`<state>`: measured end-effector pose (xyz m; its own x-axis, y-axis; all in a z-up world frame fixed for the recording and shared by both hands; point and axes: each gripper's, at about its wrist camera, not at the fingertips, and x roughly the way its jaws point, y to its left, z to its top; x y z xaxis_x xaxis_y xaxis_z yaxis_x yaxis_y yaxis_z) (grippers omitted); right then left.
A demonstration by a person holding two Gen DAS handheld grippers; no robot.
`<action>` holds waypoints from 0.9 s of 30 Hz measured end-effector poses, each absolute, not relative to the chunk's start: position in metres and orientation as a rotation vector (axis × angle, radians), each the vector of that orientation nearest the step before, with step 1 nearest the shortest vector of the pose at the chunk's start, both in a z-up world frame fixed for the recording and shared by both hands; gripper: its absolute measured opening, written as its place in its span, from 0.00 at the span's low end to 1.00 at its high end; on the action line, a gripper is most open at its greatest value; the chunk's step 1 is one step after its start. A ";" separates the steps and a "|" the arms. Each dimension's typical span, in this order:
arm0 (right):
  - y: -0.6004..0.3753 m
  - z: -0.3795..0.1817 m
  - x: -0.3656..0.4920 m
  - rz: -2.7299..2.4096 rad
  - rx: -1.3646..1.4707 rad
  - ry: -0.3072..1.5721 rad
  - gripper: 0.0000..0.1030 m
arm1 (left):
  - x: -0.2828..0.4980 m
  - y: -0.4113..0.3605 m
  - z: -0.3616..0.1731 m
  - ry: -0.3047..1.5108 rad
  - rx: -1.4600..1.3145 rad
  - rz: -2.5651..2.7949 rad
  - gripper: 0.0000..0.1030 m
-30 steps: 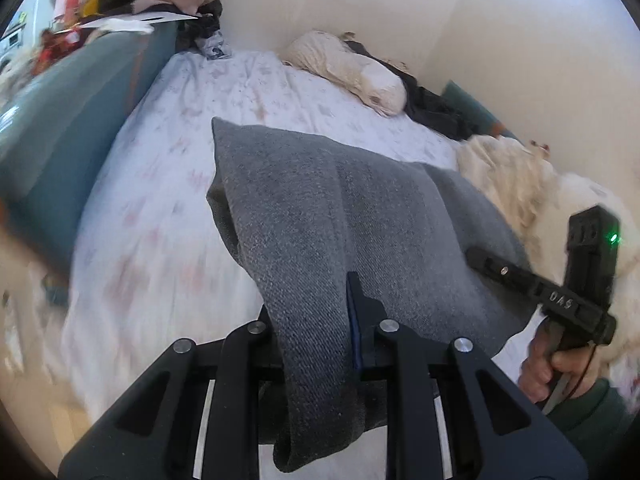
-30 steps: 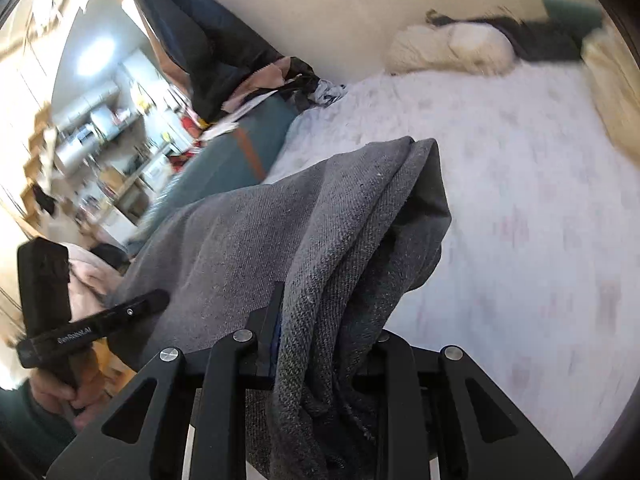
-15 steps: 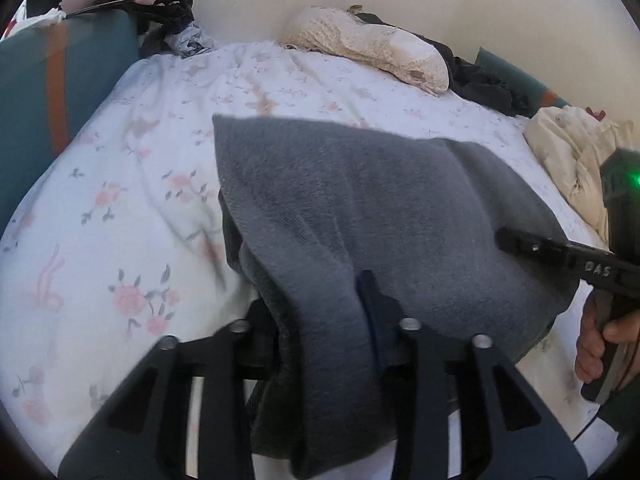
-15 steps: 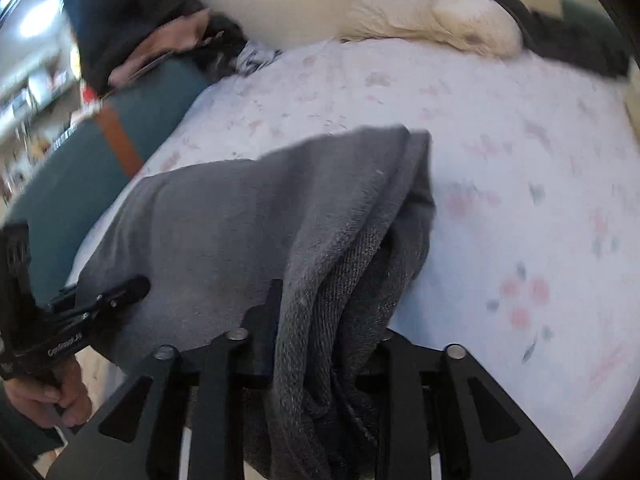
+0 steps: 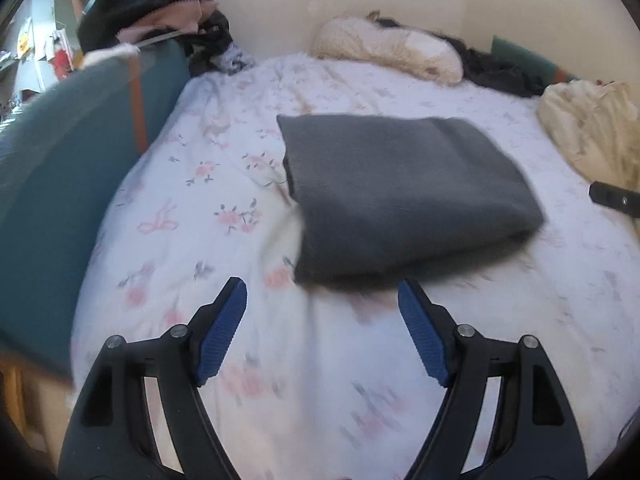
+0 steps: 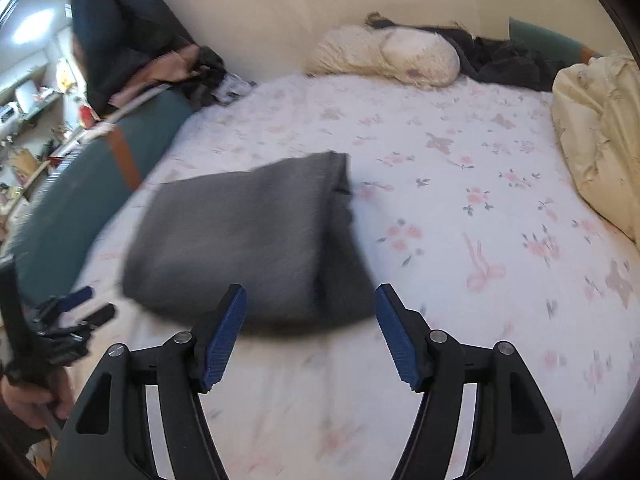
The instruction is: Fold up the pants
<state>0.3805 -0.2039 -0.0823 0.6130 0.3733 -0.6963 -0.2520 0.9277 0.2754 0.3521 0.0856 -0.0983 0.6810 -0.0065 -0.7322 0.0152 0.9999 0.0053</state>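
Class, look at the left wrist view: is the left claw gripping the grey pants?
No: the left claw is open and empty, and the folded pants lie beyond it on the bed.

Left gripper and right gripper hover, jaws spread wide.

A bed is covered by a white sheet printed with pink flowers. Folded grey pants are laid flat on the sheet near its middle, as a rough rectangle (the layers are stacked, their edges slightly uneven). A cream pillow is set at the far edge by the wall, with dark clothing heaped beside it. A crumpled cream blanket is piled along the right side.
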 end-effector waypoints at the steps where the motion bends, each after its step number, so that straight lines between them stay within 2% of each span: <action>1: -0.202 -0.073 0.361 0.370 0.169 0.819 0.73 | 0.346 0.082 -0.093 0.818 0.006 -0.014 0.74; 2: -0.201 -0.067 0.348 0.366 0.174 0.810 0.81 | 0.331 0.078 -0.083 0.804 -0.011 -0.021 0.74; 4: -0.197 -0.056 0.320 0.352 0.163 0.789 0.87 | 0.307 0.069 -0.066 0.765 -0.024 -0.018 0.76; 6: -0.192 -0.046 0.289 0.355 0.141 0.772 0.87 | 0.282 0.062 -0.050 0.736 -0.048 -0.019 0.85; 8: -0.191 -0.037 0.263 0.344 0.143 0.767 0.88 | 0.258 0.057 -0.034 0.726 -0.074 -0.016 0.87; 10: -0.191 -0.027 0.237 0.336 0.153 0.755 0.90 | 0.238 0.056 -0.018 0.709 -0.105 -0.011 0.92; 11: -0.191 -0.020 0.220 0.333 0.145 0.743 0.93 | 0.229 0.055 -0.011 0.699 -0.116 -0.004 0.99; 19: -0.194 0.021 0.128 0.314 0.155 0.656 1.00 | 0.145 0.049 0.036 0.628 -0.142 0.013 1.00; 27: -0.202 0.046 0.043 0.280 0.185 0.581 1.00 | 0.060 0.032 0.062 0.574 -0.091 0.013 1.00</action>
<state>0.0429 -0.2018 0.0456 0.7997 0.3115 -0.5132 -0.2080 0.9457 0.2498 0.0603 0.0322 0.0617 0.8399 -0.0125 -0.5425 -0.0380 0.9959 -0.0818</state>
